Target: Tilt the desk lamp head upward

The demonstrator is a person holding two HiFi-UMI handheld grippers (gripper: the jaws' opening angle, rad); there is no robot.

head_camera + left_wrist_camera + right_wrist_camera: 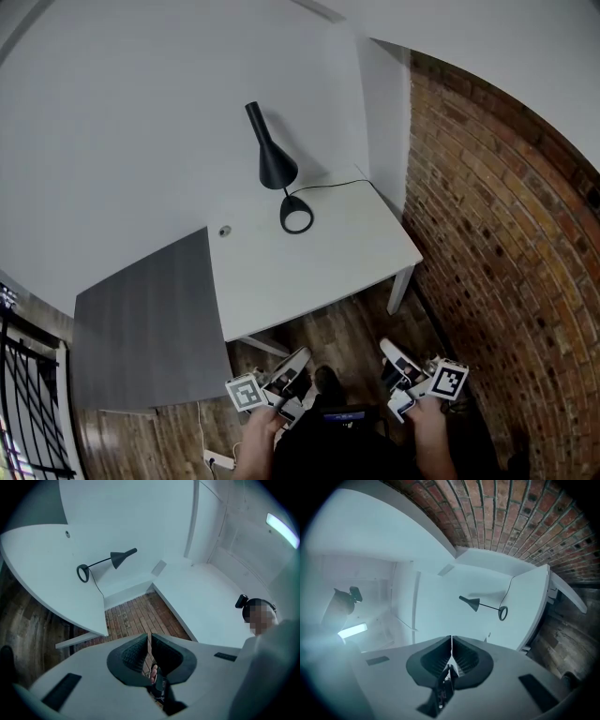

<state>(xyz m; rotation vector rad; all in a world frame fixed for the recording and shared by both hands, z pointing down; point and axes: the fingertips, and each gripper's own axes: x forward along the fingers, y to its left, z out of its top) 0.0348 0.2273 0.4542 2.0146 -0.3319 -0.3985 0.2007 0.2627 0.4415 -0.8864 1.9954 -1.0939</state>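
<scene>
Counted one lamp (279, 169), standing at the far right corner of the white tabletop (319, 267), close to the white wall and near the brick wall (487, 216). Noted its head (267, 145), a cone with the long axis near upright and leaning slightly: wide mouth down toward the tabletop, narrow end up. Saw one ring base (296, 215) flat on the tabletop just under the head, and one cord (339, 183) running from it rightward to the wall. Found one small round hole (224, 231) near the tabletop's left edge, and one grey surface (141, 319) just beside that edge. Counted two hand-held grippers, well apart from the lamp, over the wood floor (356, 323). Left hand-held gripper (298, 359): pads brought together but for a thin slit, nothing in it. Right hand-held gripper (388, 349): pressed fully together, empty.
</scene>
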